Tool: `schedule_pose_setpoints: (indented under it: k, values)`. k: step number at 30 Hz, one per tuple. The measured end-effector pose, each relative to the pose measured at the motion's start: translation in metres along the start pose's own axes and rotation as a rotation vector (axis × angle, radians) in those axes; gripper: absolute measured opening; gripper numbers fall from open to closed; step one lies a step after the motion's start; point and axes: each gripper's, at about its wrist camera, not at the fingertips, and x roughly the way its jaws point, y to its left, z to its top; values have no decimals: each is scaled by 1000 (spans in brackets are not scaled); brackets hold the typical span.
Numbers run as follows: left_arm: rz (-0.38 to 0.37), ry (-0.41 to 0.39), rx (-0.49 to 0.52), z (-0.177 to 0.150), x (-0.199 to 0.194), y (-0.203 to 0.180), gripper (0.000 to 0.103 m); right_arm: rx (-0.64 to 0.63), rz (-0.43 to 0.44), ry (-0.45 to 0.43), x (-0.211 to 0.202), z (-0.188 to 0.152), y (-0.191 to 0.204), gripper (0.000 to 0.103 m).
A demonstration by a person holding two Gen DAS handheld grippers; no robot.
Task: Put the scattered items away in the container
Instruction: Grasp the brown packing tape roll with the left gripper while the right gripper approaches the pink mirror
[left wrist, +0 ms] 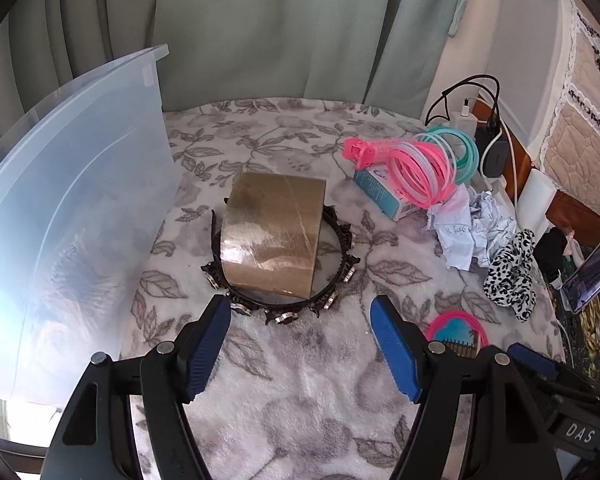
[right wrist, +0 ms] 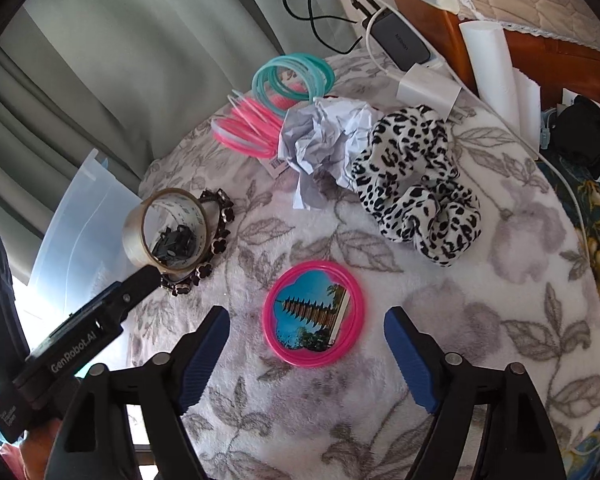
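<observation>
My left gripper [left wrist: 300,344]: jaws spread wide, nothing between them, poised low over the floral blanket [left wrist: 300,400].
Just ahead of its blue pads [left wrist: 206,350]: the brown tape roll [left wrist: 274,236], standing on edge inside a black jewelled headband [left wrist: 332,296] that lies flat on the blanket; the left pad's tip sits just beside the headband's near rim, contact uncertain.
To the left of the tape: the clear plastic container [left wrist: 68,208], tilted, its wall close to the left pad.
Ahead and right: a pink hair clip [left wrist: 362,152] resting on a small blue box [left wrist: 384,192], with pink and teal plastic rings [left wrist: 432,172] stacked against it.

My right gripper [right wrist: 306,344]: jaws wide apart, holding nothing.
Directly ahead, between the finger lines: a round pink-rimmed mirror [right wrist: 314,314] with a pagoda picture, flat on the blanket.
Beyond, right: a leopard-print scrunchie [right wrist: 416,180], touching crumpled white paper [right wrist: 324,140].
Far edge: chargers and cables [right wrist: 400,44].
</observation>
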Motion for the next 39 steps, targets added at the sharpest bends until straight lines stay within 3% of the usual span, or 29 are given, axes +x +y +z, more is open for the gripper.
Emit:
schedule_pose_setpoints:
  k: [9,18,21,23,31,35,39]
  values:
    - [69,-11,15,15,23,14,73,-61,-66,28,18,-6,11,87]
    - [47,-10,-3,21,42,25,73,-166,-179,18,32,-10,27,88]
    - [23,-14,-6,20,42,28,66,-182,-201,11,33,-12,29,87]
    - [6,-21,-4,21,41,29,55,-184,-213,6,33,-12,29,85]
    - [-17,-37,-30,24,38,41,55,-184,-262,-6,31,-9,29,64]
    - [-27,-40,-50,27,37,48,55,-204,-281,-5,34,-9,33,67]
    - [-47,-50,-84,29,32,55,55,-225,-271,2,38,-11,37,78]
